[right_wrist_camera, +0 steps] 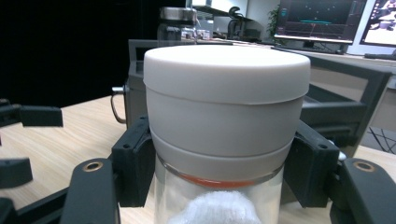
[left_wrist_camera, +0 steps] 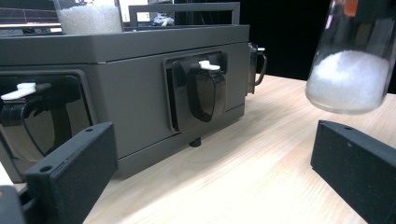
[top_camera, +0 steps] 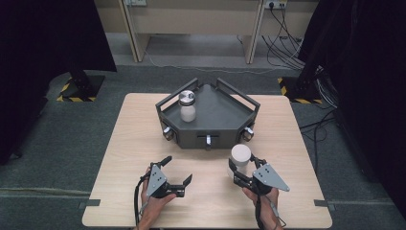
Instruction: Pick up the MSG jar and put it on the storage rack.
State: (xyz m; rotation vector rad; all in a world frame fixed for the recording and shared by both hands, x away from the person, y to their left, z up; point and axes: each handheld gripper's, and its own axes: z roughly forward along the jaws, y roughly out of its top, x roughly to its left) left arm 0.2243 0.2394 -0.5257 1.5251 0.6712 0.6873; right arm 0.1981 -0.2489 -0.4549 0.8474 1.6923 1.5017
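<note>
A glass jar with a white lid (top_camera: pixel 241 154) holds white granules, and my right gripper (top_camera: pixel 244 166) is shut on it just below the lid, in front of the tray's right corner. In the right gripper view the jar (right_wrist_camera: pixel 226 102) sits between the two black jaws of that gripper (right_wrist_camera: pixel 224 186). From the left gripper view the jar (left_wrist_camera: pixel 350 60) hangs tilted, its base above the tabletop. My left gripper (top_camera: pixel 177 170) is open on the near left of the table, holding nothing; its jaws (left_wrist_camera: pixel 210 140) face the tray's front wall.
A dark grey tray (top_camera: pixel 218 117) with bar handles stands at the table's middle back. A second jar with a silver lid (top_camera: pixel 187 106) stands in its left part. Metal latches (left_wrist_camera: pixel 205 88) sit on its front faces. Bare wood table (top_camera: pixel 129 143) lies around the grippers.
</note>
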